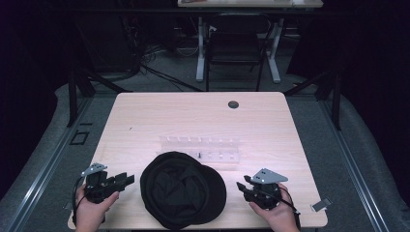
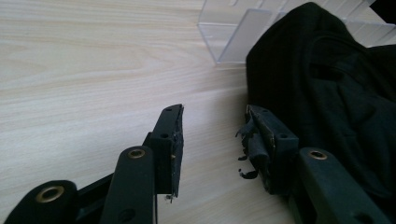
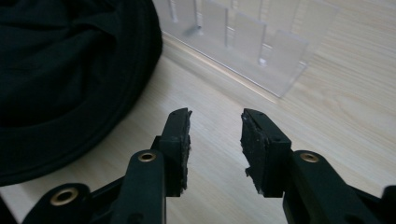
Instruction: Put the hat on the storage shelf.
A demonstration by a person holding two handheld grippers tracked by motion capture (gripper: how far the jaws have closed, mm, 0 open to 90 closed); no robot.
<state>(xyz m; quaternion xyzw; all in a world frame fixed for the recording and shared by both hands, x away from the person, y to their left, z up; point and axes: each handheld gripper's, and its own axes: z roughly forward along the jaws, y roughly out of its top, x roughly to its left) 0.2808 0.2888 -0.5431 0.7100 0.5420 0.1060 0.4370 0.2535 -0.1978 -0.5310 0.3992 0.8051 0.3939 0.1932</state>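
Table (image 1: 159, 116): bare wood, giving room to work.
Hat (image 1: 183, 189): black, lying at the near edge between both grippers, within easy reach.
Rack (image 1: 200, 148): clear plastic, just behind the hat.
Left gripper (image 1: 126, 179): jaws apart, empty, aimed at the hat.
Right gripper (image 1: 241, 186): jaws apart, empty, flanking the hat's other side.

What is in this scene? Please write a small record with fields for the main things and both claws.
surface: light wooden table
main thing: black fabric cap, lying near the front edge
behind it: clear plastic rack with dividers, touching or just behind the cap
left claw: open, empty, left of the cap
right claw: open, empty, right of the cap
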